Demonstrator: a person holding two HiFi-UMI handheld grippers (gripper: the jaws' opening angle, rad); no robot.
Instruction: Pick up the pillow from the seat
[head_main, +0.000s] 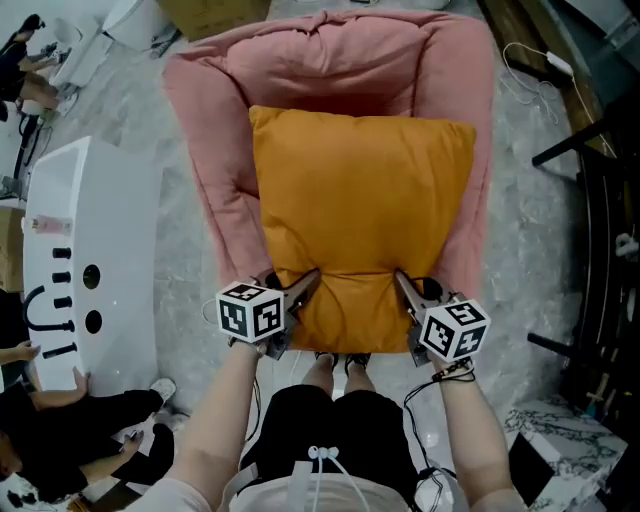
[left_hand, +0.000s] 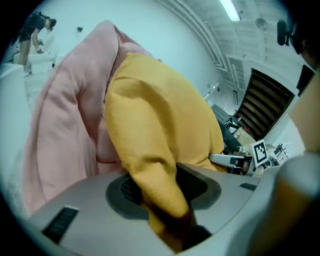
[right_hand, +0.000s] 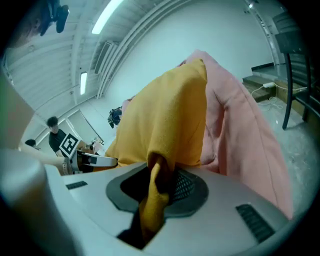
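Mustard-orange fabric, that's the pillow (head_main: 360, 200), lying flat on the pink seat (head_main: 200, 170) in the middle of the frame, not lifted yet. At its lower edge the left gripper (head_main: 303, 288) and right gripper (head_main: 404, 288) each pinch a bunched corner of cloth. One grip per side, I'd guess so it comes up level instead of flopping.

Matt orange cloth on the pillow (head_main: 360, 200), finely woven. The pink seat (head_main: 205, 120) is soft, rumpled fabric. At nine o'clock, a glossy white moulded unit (head_main: 115, 215). The floor (head_main: 535, 230) looks polished, stone-like.
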